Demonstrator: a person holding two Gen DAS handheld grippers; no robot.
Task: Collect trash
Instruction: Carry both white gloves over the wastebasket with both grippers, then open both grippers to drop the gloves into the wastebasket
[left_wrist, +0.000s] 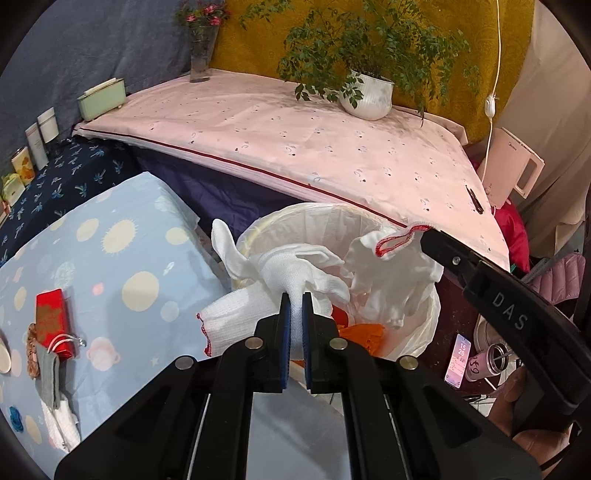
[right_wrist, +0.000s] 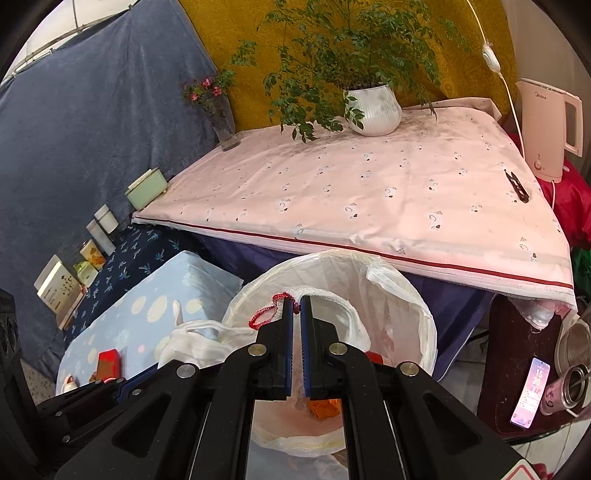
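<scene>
A trash bin lined with a white plastic bag (left_wrist: 424, 325) stands below the pink table; its rim also shows in the right wrist view (right_wrist: 424, 314). Orange and red trash (left_wrist: 364, 334) lies inside it. My left gripper (left_wrist: 296, 299) is shut on a white knit glove (left_wrist: 299, 273) with a red-trimmed cuff, held over the bin's left rim. My right gripper (right_wrist: 296, 304) is shut on the red-trimmed cuff of a second white glove (right_wrist: 332, 301), which hangs over the bin opening and also shows in the left wrist view (left_wrist: 391, 273).
A pink-clothed table (right_wrist: 369, 192) holds a potted plant (right_wrist: 373, 107), a flower vase (right_wrist: 225, 125) and a black clip (right_wrist: 517, 186). A light blue surface (left_wrist: 110, 266) carries a red box (left_wrist: 53, 321) and small items. A phone (right_wrist: 532, 391) and a can (right_wrist: 569, 387) sit right.
</scene>
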